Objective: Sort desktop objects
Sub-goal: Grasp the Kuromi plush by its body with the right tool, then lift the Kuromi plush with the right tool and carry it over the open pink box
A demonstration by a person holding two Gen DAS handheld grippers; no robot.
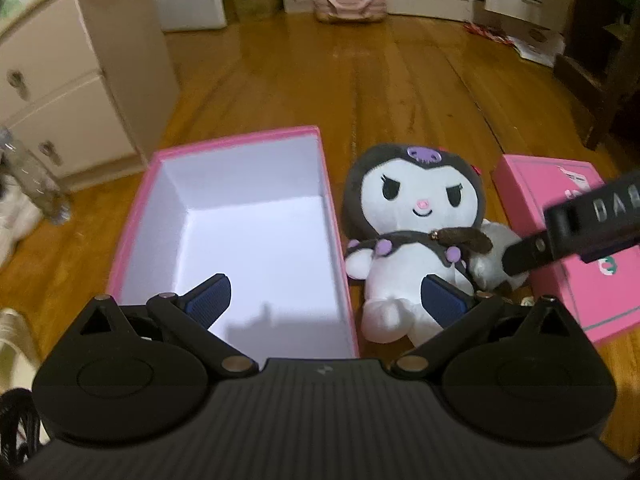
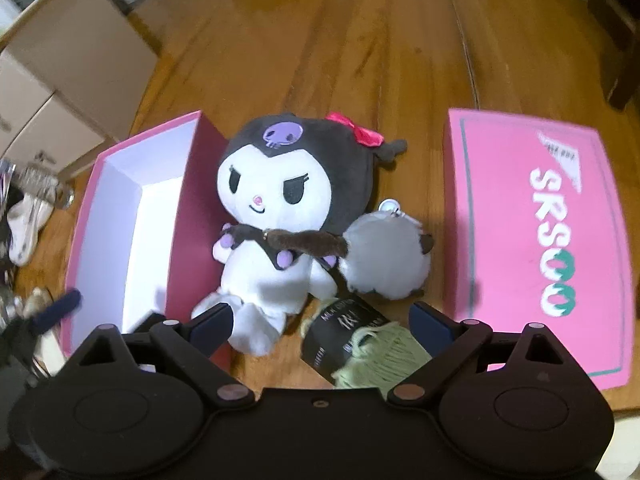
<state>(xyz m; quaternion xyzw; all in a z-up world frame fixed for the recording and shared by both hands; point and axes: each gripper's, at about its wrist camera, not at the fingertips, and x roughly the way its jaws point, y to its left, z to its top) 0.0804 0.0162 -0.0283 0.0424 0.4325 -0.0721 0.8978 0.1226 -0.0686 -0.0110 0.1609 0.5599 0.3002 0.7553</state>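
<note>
With both my right gripper (image 2: 320, 322) and left gripper (image 1: 324, 296) spread empty, I'd pinch the soft, light black-and-white plush doll (image 2: 276, 216) at its squashy belly.

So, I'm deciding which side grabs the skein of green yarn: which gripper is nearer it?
Right. The right gripper hangs open directly over the green yarn; the left gripper hangs open over the pink box rim.

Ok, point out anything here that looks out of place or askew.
The pink lid lies off the open pink box, flat on the wooden floor, with the box empty. The Kuromi plush, a grey plush ball and a green yarn skein lie loose between them. Nothing looks damaged or spilled.
</note>
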